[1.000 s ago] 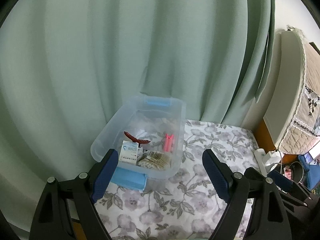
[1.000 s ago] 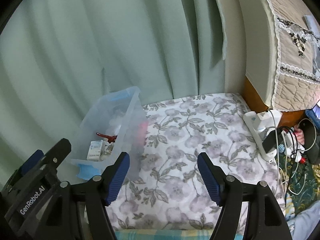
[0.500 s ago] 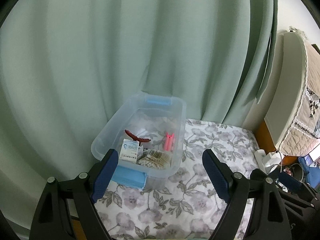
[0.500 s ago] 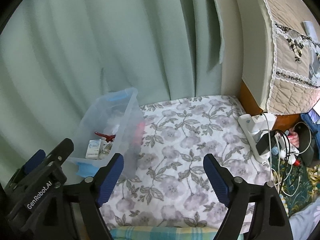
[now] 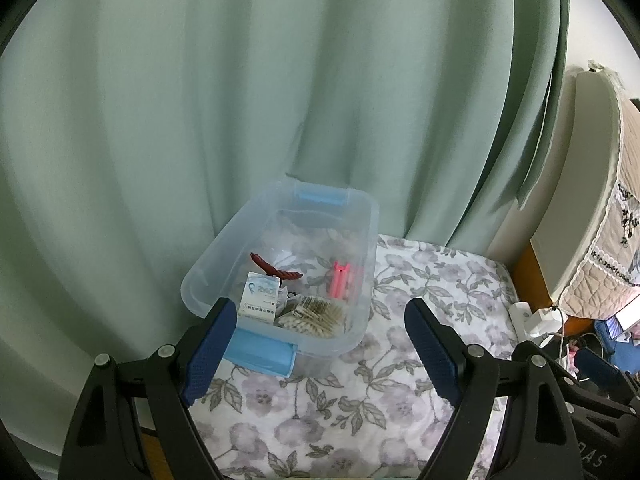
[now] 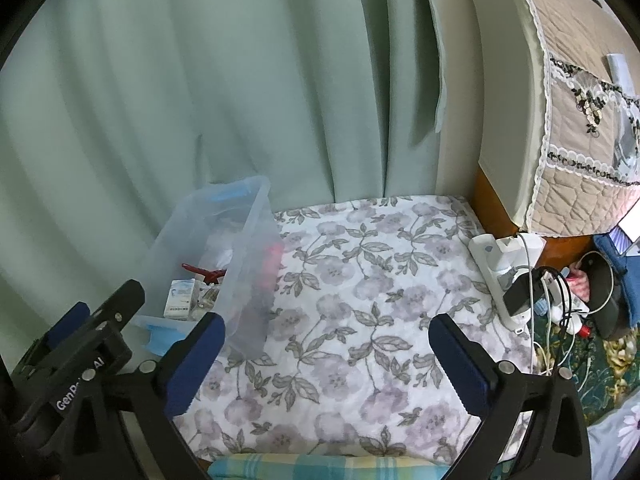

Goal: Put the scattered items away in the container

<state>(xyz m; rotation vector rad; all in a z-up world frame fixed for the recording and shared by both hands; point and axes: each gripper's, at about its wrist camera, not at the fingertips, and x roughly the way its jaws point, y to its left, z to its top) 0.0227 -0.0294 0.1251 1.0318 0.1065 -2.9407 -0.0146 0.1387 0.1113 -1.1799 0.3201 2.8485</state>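
Little looks left to spoil the job: the box [image 5: 362, 236] sits at the cloth's [image 6: 360, 300] far left corner against the curtain [image 5: 280, 80], already holding a carton [image 5: 259, 295], a red clip [image 5: 276, 270], a pink item [image 5: 340, 282] and a bundle of swabs [image 5: 312, 314], and no loose item shows on the cloth in either view. The likeliest slip, then, is a careless sweep of the left gripper [image 5: 316, 344], which hangs just before the box's near blue handle [image 5: 262, 350] and could nudge or tip it. Both grippers point steeply down at the cloth. The left's fingers are spread with nothing between them; the right gripper [image 6: 326, 364] has just been opening, its jaws wide and empty over bare cloth
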